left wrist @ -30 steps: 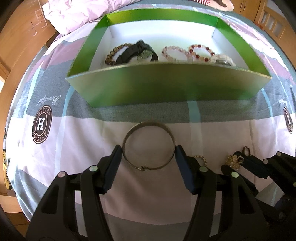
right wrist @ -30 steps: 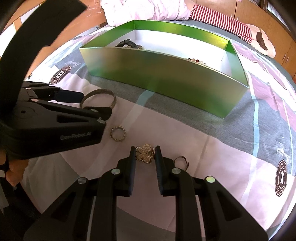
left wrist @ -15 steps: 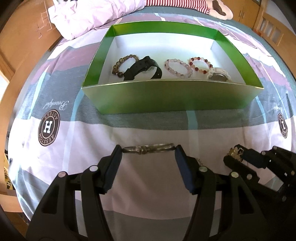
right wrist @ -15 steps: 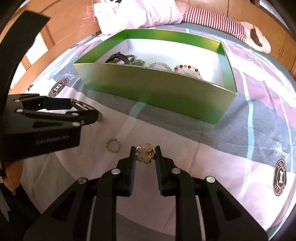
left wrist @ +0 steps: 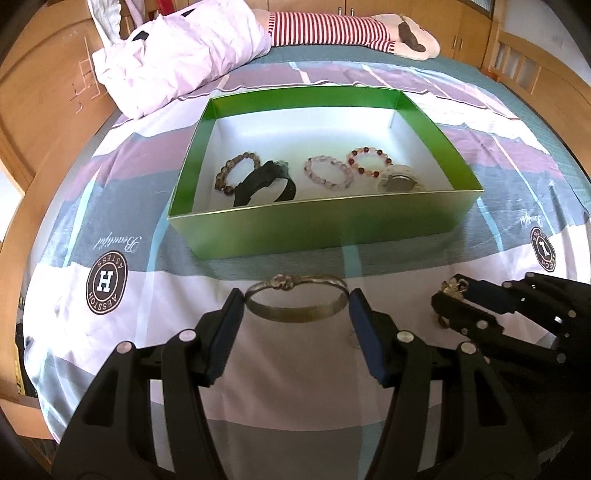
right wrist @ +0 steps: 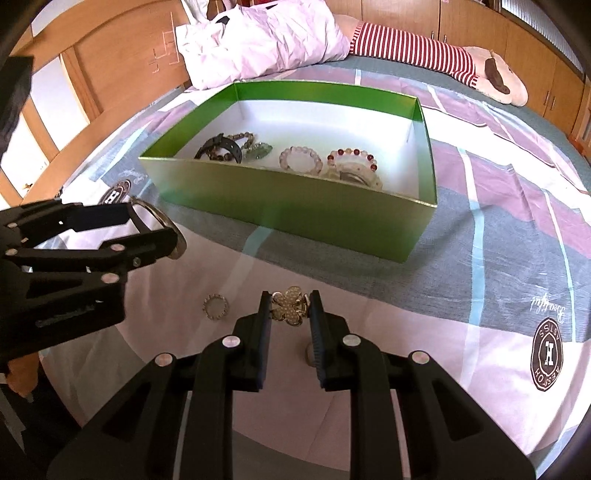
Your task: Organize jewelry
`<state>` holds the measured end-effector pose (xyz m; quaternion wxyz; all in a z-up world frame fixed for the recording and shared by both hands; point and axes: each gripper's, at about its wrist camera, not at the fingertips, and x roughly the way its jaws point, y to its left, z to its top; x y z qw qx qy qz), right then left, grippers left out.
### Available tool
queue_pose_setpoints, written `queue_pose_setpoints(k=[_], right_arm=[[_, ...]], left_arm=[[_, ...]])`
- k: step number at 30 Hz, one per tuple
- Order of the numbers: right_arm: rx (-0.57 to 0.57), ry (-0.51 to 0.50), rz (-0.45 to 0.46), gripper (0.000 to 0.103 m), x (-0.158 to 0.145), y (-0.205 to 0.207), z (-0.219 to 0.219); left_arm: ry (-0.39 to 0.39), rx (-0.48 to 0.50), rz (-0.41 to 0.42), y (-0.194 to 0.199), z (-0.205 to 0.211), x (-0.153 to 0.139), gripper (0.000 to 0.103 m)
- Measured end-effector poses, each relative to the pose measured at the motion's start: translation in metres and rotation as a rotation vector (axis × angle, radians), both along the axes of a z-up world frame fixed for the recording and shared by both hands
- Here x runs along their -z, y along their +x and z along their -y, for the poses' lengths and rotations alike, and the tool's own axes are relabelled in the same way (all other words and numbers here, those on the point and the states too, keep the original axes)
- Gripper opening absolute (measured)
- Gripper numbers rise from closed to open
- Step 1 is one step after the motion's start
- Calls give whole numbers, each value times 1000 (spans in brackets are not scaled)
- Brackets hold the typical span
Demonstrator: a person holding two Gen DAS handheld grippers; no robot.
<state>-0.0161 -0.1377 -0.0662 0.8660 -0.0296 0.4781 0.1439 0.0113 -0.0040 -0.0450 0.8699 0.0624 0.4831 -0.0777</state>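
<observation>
My left gripper (left wrist: 296, 304) is shut on a silver bangle (left wrist: 295, 313) and holds it above the bedsheet, in front of the green box (left wrist: 317, 225); it also shows in the right wrist view (right wrist: 162, 230). My right gripper (right wrist: 289, 308) is shut on a gold flower-shaped brooch (right wrist: 290, 305), lifted above the sheet; it shows at the right of the left wrist view (left wrist: 448, 295). The box holds several bead bracelets (left wrist: 327, 172) and a black watch (left wrist: 266, 182).
A small beaded ring (right wrist: 215, 306) lies on the sheet left of my right gripper. Another small ring (right wrist: 309, 356) lies partly hidden under the right finger. A white pillow (left wrist: 177, 55) and a striped plush toy (left wrist: 332, 29) lie behind the box. A wooden headboard stands at the left.
Both grippers have lifted with their pieces and pulled back from the sheet. The bangle has tilted in the left gripper. The box interior now shows more fully.
</observation>
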Motion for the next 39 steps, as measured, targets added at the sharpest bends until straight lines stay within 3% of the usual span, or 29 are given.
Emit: queue_pose_setpoints(k=[13,16,23,26,33,39], right_arm=[[-32,-26,-28,20,12,-1,-13],[-30,-21,-28,20,12,-1,-13],[-32,-22,-29,20,12,-1,-14],[-24,-17,-23,20,10,-1,-11],[-37,-20,-44,20,17,-1,-15],[-65,-38,-70,20,26,-1,-24]], left_arm=[[11,16,10,-4,3,-2,60],[0,15,21,-4,2,-5,51],[-19,2,14,-1,-5,-8,51],[-47,-32,1,5,-19,-10,62],[-139,-160,-113,24,-53,8,66],[-130,-108,-124,30,-31,20,73]])
